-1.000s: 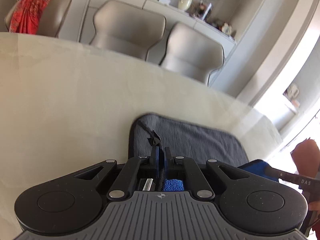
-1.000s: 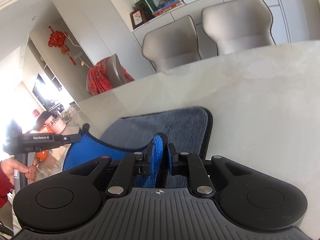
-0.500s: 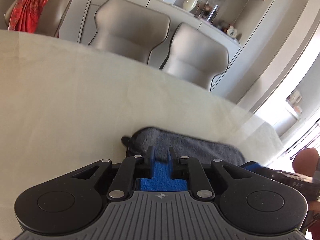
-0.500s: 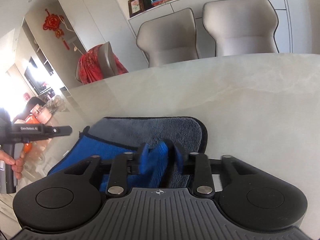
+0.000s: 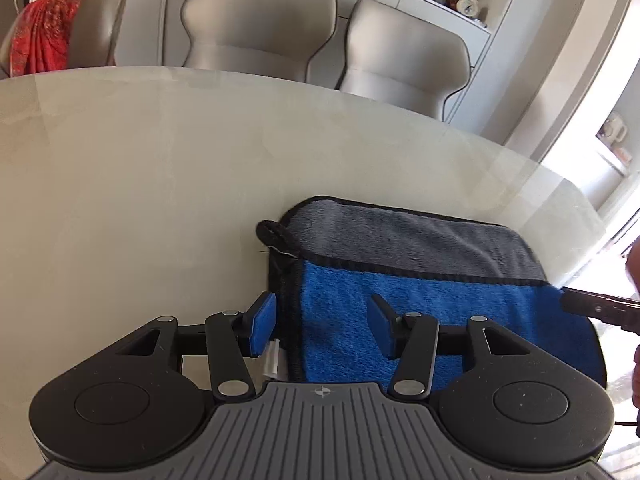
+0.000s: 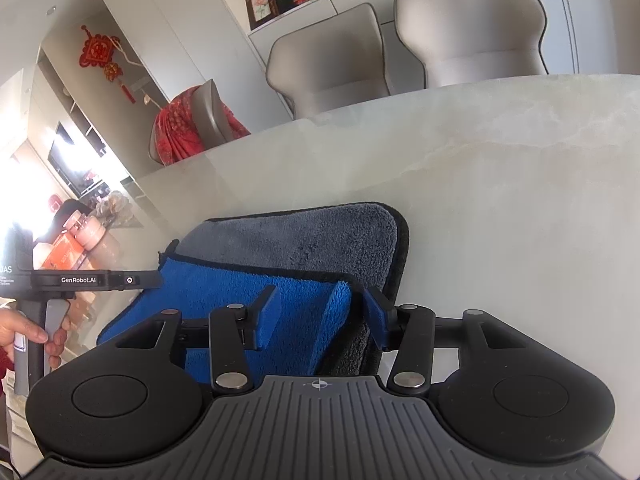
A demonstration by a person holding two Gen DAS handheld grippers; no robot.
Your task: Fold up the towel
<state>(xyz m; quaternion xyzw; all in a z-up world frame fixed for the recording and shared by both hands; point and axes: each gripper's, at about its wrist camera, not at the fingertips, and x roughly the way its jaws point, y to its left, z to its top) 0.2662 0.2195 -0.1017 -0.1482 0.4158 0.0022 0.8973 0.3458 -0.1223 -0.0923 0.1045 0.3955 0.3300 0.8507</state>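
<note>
Only the left wrist view shows the towel's [image 5: 420, 276] black loop at its far left corner; only the right wrist view shows a hand [image 6: 28, 332] gripping the other tool's handle. The towel lies folded on the pale, marbled counter [image 5: 160, 184]: plush blue layer over a grey one, black-edged, rounded corners. The left hand-held gripper [image 5: 322, 326] is opening, straddling the towel's left edge without pressing it. The right hand-held gripper [image 6: 320, 318] is opening around an upstanding blue fold, its pads clear.
</note>
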